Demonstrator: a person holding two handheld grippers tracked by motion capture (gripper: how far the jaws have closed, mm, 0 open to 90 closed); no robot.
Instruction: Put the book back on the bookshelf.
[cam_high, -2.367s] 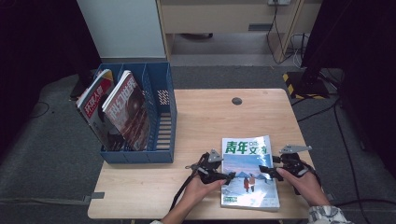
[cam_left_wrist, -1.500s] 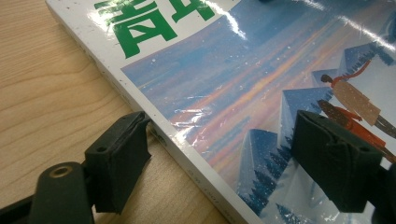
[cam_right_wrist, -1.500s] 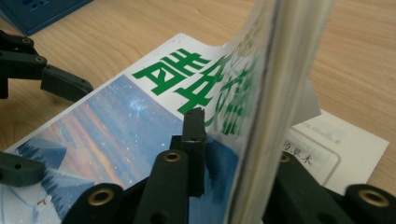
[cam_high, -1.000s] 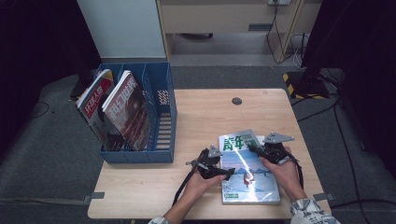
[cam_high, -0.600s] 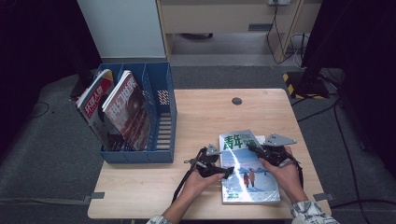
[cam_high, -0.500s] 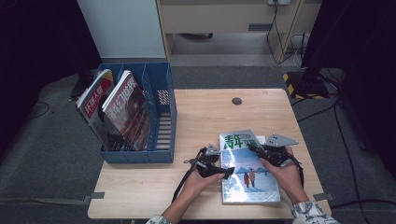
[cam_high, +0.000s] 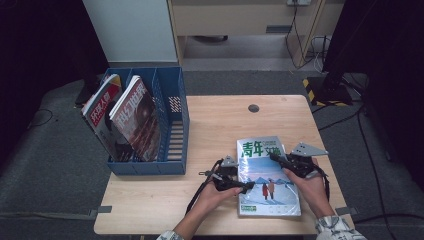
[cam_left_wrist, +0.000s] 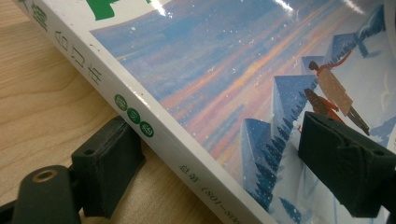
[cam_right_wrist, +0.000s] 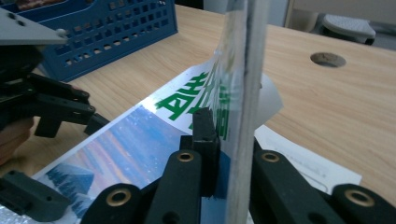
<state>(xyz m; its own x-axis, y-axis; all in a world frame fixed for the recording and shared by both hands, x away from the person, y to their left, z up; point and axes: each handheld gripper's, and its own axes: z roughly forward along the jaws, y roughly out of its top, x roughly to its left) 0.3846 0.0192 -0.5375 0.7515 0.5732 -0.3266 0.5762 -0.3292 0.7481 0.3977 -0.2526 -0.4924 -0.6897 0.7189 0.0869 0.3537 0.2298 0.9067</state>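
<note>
From the high view, a magazine (cam_high: 267, 177) lies on the table (cam_high: 210, 125) toward the 5 o'clock corner, its green title at the far end. The left tool (cam_high: 239, 186) sits at the magazine's 9 o'clock edge, held by the person's left hand (cam_high: 212, 195). The right tool (cam_high: 280, 159) comes in from 3 o'clock and grips the cover near the title, with the right hand (cam_high: 307, 182) behind it. A blue file rack (cam_high: 172, 125) stands at 9 o'clock on the table and holds two upright magazines (cam_high: 127, 120).

In the left gripper view, the left tool (cam_left_wrist: 224, 168) stands wide, one jaw on the table beside the magazine's (cam_left_wrist: 224, 79) spine, the other over the cover picture; neither presses.

In the right gripper view, the right tool (cam_right_wrist: 229, 154) is clamped narrow on the lifted cover (cam_right_wrist: 238, 84), which stands on edge between its jaws. The left tool (cam_right_wrist: 70, 112) is at 9 o'clock, the rack (cam_right_wrist: 116, 32) at 11 o'clock.
</note>
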